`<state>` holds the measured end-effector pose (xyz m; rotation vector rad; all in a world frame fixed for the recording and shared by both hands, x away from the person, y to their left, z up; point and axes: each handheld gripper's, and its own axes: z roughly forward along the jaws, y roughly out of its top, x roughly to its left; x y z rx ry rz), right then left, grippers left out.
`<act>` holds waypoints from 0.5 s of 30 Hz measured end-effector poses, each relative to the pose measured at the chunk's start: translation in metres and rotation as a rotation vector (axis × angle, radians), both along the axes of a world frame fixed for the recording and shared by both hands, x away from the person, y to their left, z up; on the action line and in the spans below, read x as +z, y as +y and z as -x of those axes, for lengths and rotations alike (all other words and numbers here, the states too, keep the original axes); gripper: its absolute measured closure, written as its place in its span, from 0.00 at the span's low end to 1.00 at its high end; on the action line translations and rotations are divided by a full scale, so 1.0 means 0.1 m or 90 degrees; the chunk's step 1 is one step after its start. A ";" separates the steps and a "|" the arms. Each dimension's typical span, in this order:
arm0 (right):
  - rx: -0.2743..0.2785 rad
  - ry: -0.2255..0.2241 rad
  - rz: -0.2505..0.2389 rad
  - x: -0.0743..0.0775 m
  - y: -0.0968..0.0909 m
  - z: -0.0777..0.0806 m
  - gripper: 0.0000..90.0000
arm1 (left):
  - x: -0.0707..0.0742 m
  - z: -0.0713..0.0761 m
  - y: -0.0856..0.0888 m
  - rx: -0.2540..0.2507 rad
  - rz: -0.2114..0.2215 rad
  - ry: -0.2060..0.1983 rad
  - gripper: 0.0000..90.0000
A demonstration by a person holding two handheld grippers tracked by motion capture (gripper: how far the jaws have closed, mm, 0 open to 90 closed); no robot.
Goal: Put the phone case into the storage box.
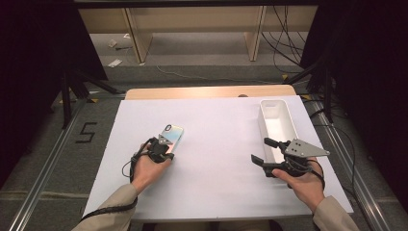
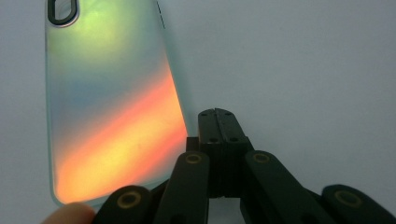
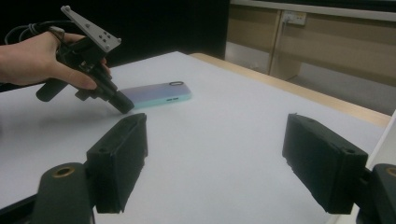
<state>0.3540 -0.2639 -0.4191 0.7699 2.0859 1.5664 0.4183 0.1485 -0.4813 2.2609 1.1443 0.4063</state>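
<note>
Bare white sheet (image 1: 216,144) between the hands; phone case (image 1: 172,136) left; white tray (image 1: 276,126) right

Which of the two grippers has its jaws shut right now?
The left gripper, jaws pressed together beside the phone case; the right gripper stands wide open.
</note>
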 end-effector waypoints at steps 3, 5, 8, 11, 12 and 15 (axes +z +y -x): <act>0.000 0.000 0.000 0.00 0.00 0.00 0.25 | 0.00 0.00 0.00 0.001 0.002 -0.003 0.99; 0.001 0.000 0.000 0.00 0.00 0.00 0.25 | -0.01 0.01 0.00 0.000 0.000 -0.007 0.98; 0.001 0.001 0.000 0.00 0.00 0.00 0.25 | 0.00 0.01 -0.01 -0.006 0.007 -0.004 0.93; 0.001 -0.002 0.000 0.00 0.00 0.00 0.25 | 0.04 0.03 -0.02 -0.015 0.016 -0.005 0.91; 0.001 -0.001 0.000 0.00 0.00 0.00 0.25 | 0.06 0.04 -0.03 -0.019 0.016 -0.007 0.89; 0.000 -0.002 -0.001 0.01 -0.01 0.00 0.25 | 0.14 0.05 -0.04 -0.021 0.027 -0.014 0.81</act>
